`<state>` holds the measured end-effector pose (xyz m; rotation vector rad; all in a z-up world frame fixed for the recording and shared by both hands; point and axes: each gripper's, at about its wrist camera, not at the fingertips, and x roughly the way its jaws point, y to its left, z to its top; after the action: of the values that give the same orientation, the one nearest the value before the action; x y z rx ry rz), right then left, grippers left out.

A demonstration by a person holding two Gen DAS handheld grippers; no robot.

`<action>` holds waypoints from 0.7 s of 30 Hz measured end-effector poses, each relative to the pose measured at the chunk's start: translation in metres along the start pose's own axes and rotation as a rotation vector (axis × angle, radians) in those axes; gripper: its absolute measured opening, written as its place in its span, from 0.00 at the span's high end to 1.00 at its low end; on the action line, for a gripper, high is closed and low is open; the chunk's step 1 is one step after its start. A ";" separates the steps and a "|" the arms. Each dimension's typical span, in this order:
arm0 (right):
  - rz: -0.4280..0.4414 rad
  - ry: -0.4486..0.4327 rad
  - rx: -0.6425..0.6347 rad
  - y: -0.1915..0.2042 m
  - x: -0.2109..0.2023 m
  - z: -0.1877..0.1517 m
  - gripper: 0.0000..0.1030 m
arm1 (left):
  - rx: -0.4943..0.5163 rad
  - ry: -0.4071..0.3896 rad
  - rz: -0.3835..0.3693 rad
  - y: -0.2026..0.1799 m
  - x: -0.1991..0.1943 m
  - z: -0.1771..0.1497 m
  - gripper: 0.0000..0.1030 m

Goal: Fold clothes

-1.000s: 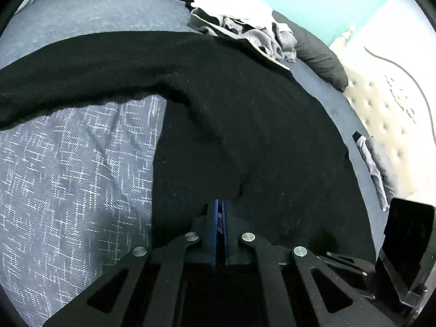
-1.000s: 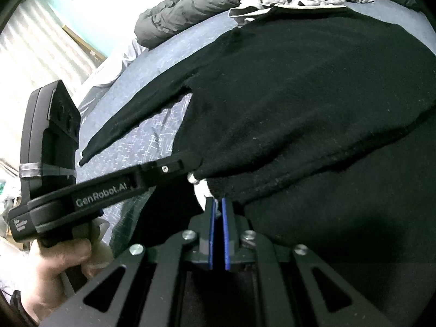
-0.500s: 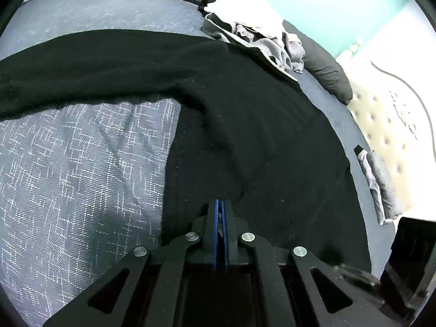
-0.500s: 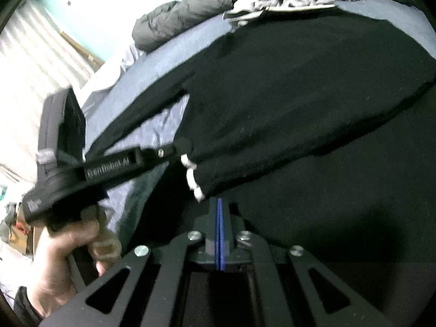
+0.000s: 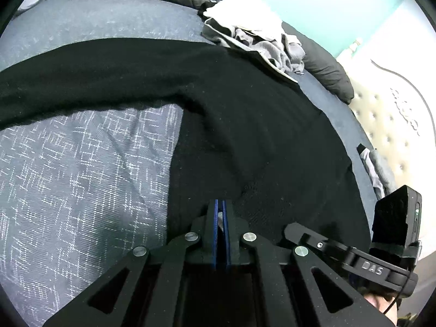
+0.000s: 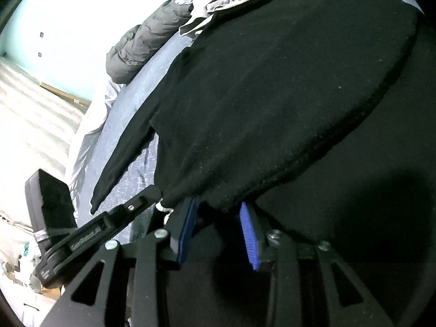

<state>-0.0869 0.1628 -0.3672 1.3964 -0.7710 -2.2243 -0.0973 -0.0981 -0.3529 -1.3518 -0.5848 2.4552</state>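
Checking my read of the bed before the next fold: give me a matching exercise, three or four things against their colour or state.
Things:
1. sweater
2. left gripper
3. right gripper
4. clothes pile

States:
A. white and grey, crumpled
B. fingers apart, just opening
C. black, spread on the bed
D. fingers shut on the black fabric

Pairs: 1-C, 2-D, 3-B, 4-A

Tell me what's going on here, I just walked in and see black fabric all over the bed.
A person is folding a black sweater on the bed with two handheld grippers. The left gripper is shut on the sweater's edge. The right gripper has just been opening, the folded edge lying loose between its fingers.
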 end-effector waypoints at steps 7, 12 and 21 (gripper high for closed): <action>0.019 -0.004 -0.017 -0.002 -0.009 -0.005 0.94 | -0.013 0.004 -0.016 0.003 0.000 0.002 0.97; -0.011 0.009 -0.043 -0.001 -0.009 -0.012 0.94 | 0.009 0.042 -0.036 -0.003 0.008 0.001 0.95; -0.021 0.015 -0.032 -0.006 -0.006 -0.013 0.94 | 0.020 0.068 -0.054 -0.007 0.011 -0.001 0.89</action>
<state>-0.0728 0.1678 -0.3712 1.4104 -0.7160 -2.2299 -0.1019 -0.0872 -0.3581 -1.3872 -0.5722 2.3565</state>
